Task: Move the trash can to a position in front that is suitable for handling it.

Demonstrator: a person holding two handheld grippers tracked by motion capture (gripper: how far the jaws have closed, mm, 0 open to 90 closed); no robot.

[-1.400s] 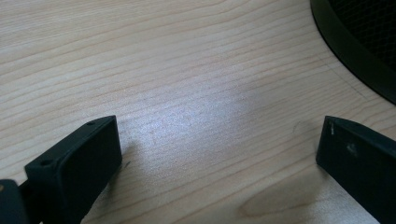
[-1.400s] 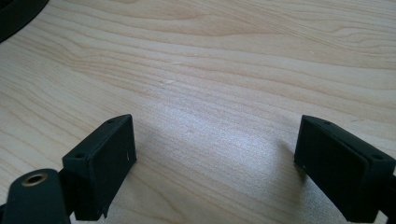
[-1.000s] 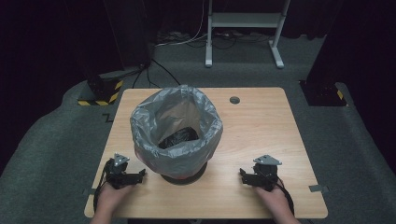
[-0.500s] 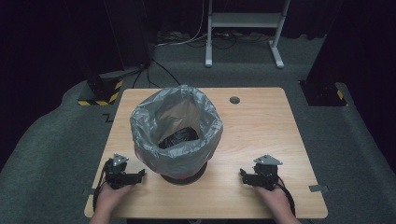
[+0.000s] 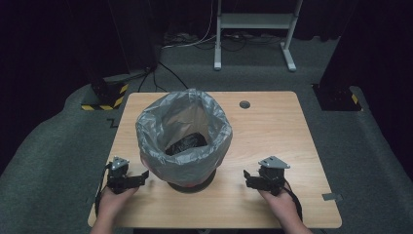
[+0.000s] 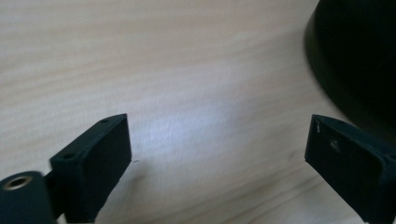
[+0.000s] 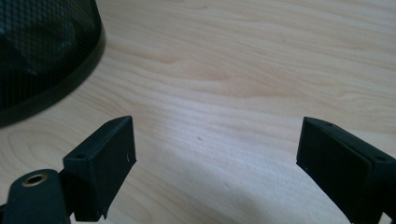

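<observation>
You are holding the left gripper and right gripper just beside the bin's base on the worktop, one either side; both sets of fingers are standing spread, the left having just been closing slightly, pinching nothing.

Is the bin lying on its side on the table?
No, the bin stands upright in the middle of the table, its open top with the grey bag facing up in the high view.
</observation>
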